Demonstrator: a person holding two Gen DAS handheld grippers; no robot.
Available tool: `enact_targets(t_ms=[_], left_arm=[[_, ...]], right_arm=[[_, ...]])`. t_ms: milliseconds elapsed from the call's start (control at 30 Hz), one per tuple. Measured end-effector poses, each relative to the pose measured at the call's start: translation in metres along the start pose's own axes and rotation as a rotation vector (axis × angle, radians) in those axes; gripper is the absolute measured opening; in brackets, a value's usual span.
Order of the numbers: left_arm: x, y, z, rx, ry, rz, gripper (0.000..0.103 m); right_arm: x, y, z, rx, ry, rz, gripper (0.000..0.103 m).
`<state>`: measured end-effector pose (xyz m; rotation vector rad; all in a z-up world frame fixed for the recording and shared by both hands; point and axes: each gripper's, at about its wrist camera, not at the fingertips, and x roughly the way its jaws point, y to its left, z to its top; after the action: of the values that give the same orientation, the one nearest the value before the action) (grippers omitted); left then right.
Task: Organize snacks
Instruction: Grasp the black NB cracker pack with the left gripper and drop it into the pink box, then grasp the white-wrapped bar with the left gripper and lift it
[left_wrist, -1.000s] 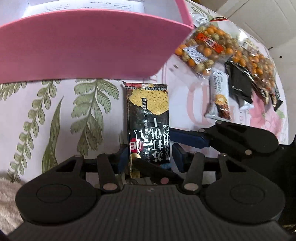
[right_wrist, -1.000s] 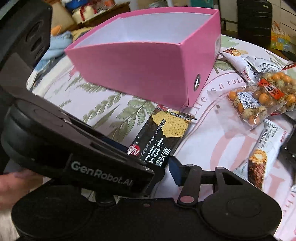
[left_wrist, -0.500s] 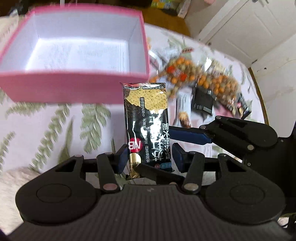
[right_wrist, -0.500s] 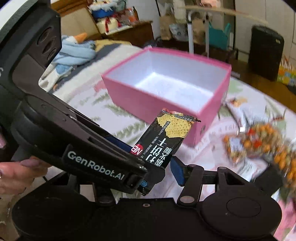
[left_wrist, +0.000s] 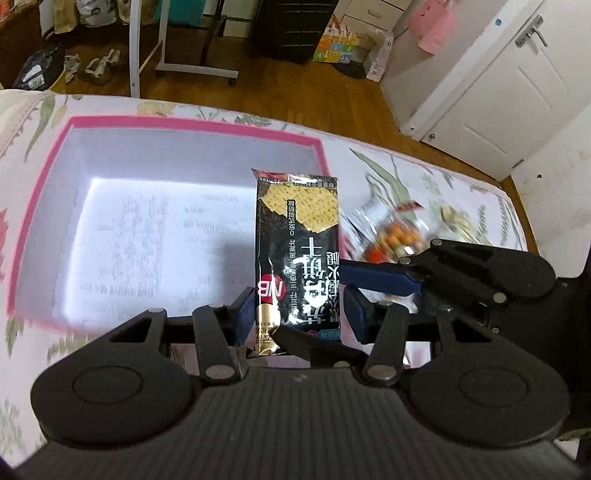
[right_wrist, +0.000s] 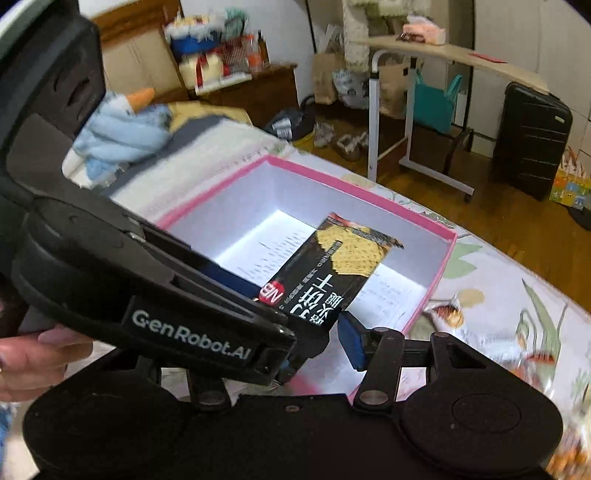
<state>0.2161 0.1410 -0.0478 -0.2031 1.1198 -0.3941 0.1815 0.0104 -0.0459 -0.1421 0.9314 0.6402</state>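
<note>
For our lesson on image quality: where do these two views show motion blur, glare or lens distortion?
Left wrist view: the cracker packet is sharp, the snack bags beside the pink box smear with blur, and the box floor glares white. Right wrist view: bedspread blurred, room lines bowed by fisheye.

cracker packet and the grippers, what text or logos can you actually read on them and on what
"NB": white letters in a red circle on the black cracker packet, seen upside down.
"GenRobot.AI": white print on the side of the left gripper.
Large white Chinese characters on the packet: upside down, not read here.
Small print on the packet and on the paper lining the pink box: too blurred.
</note>
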Motion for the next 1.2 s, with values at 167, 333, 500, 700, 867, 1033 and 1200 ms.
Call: enact_targets(t_ms=[167, 333, 500, 700, 867, 1033, 1200], left_arm=[[0.053, 0.03, 0.018, -0.098, 0.055, -0.067, 0.049], [0.085, 0.039, 0.023, -0.12, 0.052, -0.085, 0.049], [0.082, 0.03, 0.018, -0.082, -0.027, -0.034, 0.055], [0.043, 0.011, -0.001, 0.046, -0.14, -0.004, 0.056], [-0.001, -0.003, -0.015, 0.076, -0.147, -0.053, 0.06], [-0.021, -0.034, -0.035, 0.144, -0.136, -0.047, 0.065], [-0.016, -0.066, -0.058, 0.192, -0.111, -0.077, 0.066]], right_arm=[[0.043, -0.012, 0.011, -0.041, 0.057, -0.065, 0.059], [0.068, -0.018, 0.015, -0.099, 0.092, -0.14, 0.058], [0.061, -0.019, 0.011, -0.153, 0.064, -0.215, 0.059], [-0.016, -0.034, -0.015, -0.053, -0.06, -0.072, 0.068], [-0.075, -0.048, -0.047, -0.051, -0.095, -0.055, 0.073], [-0.111, -0.067, -0.08, -0.02, -0.071, -0.042, 0.075], [-0.13, -0.08, -0.126, 0.084, -0.095, -0.05, 0.075]])
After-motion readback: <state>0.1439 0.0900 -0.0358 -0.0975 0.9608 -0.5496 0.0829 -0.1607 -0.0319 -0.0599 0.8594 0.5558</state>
